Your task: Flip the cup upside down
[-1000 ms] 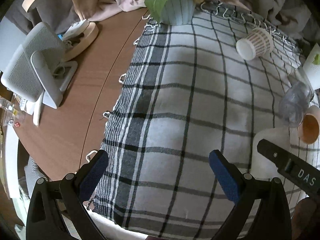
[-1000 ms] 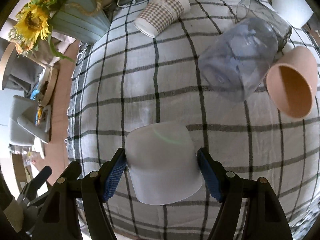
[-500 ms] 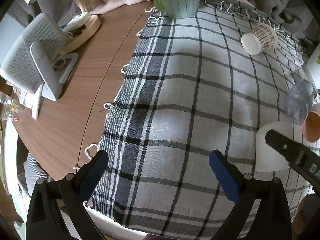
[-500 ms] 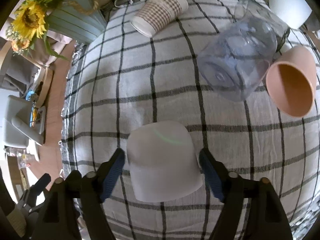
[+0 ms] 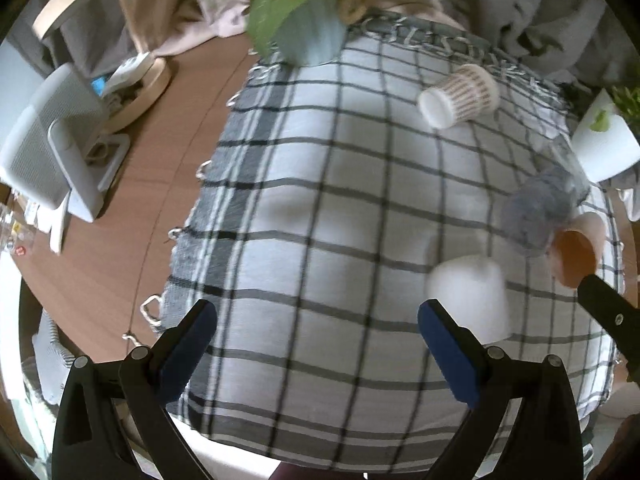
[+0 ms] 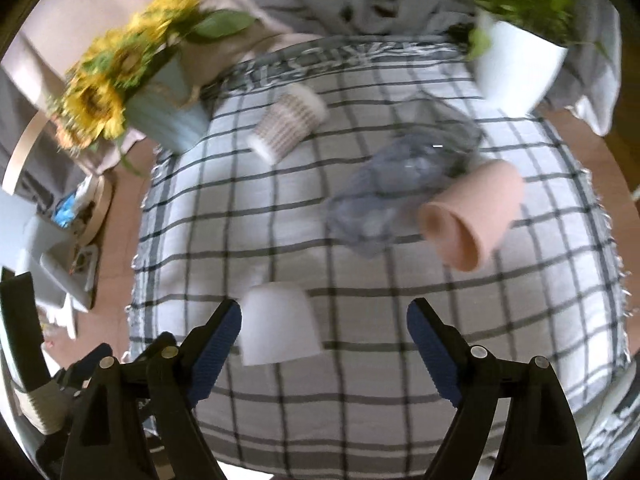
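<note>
White cup: the white cup [image 6: 280, 324] stands upside down, base up and rim down, on the checked cloth [image 6: 360, 280]; in the left wrist view the same cup [image 5: 468, 300] sits at the right side of the cloth.
Right tool: the right tool [image 6: 324, 332] has its jaws wide apart and holds nothing; the cup stands between them, just beside the left blue pad [image 6: 216, 344] and well apart from the right one.
Left tool: the left tool [image 5: 316, 340] is spread wide and empty over bare cloth, with the cup just beyond its right finger.
Patterned cup: a patterned paper cup [image 6: 288, 126] lies on its side near the far edge of the cloth.
Clear jar: a clear plastic jar [image 6: 400, 184] lies on its side, touching the pink cup [image 6: 472, 216], which is also tipped over with its mouth toward the camera.
Pots: a blue sunflower pot [image 6: 164, 112] stands at the far left corner, a white plant pot [image 6: 516, 68] at the far right.
Bench: the wooden bench [image 5: 132, 208] shows left of the cloth, carrying a white fan [image 5: 48, 152].
</note>
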A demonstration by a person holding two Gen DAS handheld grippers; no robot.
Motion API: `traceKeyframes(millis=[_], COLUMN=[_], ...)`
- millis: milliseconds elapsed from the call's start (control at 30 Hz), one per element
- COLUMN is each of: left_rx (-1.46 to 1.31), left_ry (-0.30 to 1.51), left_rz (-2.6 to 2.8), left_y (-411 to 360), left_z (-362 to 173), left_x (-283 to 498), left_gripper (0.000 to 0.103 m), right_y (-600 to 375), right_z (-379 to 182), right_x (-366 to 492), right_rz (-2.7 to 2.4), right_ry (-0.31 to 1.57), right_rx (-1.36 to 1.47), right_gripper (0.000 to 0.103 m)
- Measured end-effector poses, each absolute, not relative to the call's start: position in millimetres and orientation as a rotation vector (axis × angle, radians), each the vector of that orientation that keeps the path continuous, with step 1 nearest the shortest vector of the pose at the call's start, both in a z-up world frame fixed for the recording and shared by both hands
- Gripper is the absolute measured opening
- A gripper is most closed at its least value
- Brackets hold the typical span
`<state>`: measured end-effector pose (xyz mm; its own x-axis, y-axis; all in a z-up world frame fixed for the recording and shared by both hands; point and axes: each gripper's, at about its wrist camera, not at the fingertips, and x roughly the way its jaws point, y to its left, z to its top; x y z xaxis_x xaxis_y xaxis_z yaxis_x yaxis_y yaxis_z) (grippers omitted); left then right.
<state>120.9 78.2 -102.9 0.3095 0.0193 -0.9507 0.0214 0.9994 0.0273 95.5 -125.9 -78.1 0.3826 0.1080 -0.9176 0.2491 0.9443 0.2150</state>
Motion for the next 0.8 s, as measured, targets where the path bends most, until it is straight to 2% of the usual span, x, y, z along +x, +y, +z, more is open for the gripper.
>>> traceKeyframes(millis=[300,600,800], left_rx=[0.089,0.097,0.082], left_ry=[1.256,1.359,1.450], left_rz=[-0.076,-0.116,-0.132], left_y=[25,-6,-17], left_z=[-99,-123,-149], left_x=[130,150,165], left_gripper=[0.103,0.102,0.095], right_y=[-176,-210,-221], right_z=[-88,-113,-126], right_x=[83,84,87], right_rz=[-0.172,-0.217,-0.228], right_ry=[1.227,1.287,1.321], right_rx=[0.406,0.467,0.497], right_gripper=[0.085,0.085,0.085])
